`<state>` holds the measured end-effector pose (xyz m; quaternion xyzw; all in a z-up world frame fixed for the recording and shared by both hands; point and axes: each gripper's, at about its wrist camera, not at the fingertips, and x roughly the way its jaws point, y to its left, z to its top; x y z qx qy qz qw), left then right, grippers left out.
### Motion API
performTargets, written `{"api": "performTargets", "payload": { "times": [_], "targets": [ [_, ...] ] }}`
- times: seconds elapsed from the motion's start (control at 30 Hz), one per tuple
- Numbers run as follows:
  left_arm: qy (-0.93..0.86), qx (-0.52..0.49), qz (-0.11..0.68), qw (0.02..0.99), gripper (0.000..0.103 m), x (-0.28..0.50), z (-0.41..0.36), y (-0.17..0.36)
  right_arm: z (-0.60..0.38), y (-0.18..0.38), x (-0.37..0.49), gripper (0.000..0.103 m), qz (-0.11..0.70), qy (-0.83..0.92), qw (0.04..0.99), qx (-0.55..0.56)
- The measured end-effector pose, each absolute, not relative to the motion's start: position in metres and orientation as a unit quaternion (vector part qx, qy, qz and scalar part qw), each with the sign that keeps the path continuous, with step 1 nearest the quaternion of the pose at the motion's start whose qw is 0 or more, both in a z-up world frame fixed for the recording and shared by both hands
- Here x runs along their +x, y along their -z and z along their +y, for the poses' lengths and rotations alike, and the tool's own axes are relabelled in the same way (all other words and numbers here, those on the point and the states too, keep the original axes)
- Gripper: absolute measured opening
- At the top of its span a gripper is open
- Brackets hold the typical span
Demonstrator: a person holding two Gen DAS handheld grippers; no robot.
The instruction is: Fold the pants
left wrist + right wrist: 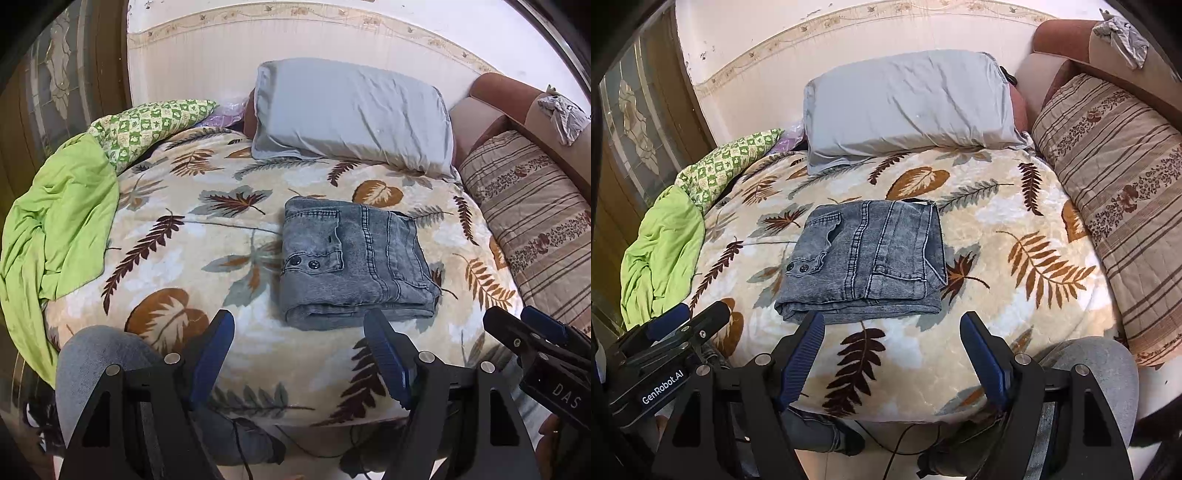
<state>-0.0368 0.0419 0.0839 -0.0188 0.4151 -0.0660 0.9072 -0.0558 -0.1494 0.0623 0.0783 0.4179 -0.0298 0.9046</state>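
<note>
A pair of grey-blue jeans (351, 258) lies folded into a compact rectangle on the leaf-patterned blanket (192, 236); it also shows in the right wrist view (864, 258). My left gripper (299, 325) is open and empty, just short of the jeans' near folded edge. My right gripper (892, 328) is open and empty, also just short of that edge. The right gripper shows at the right edge of the left wrist view (524, 321). The left gripper shows at the lower left of the right wrist view (698, 314).
A grey pillow (351, 114) leans on the wall behind the jeans. A striped floral cushion (532, 218) lies to the right. A green sheet (59, 225) and a green checked cloth (147, 125) lie at the left. The person's grey-clad knees (1093, 369) are at the bed's near edge.
</note>
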Motion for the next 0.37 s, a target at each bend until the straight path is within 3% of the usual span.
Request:
{"api": "performTargets", "payload": {
  "times": [0.37],
  "targets": [
    [0.071, -0.009, 0.422, 0.904, 0.072, -0.004, 0.03, -0.074, -0.161, -0.047, -0.026, 0.077, 0.431, 0.023, 0.898, 0.086]
  ]
}}
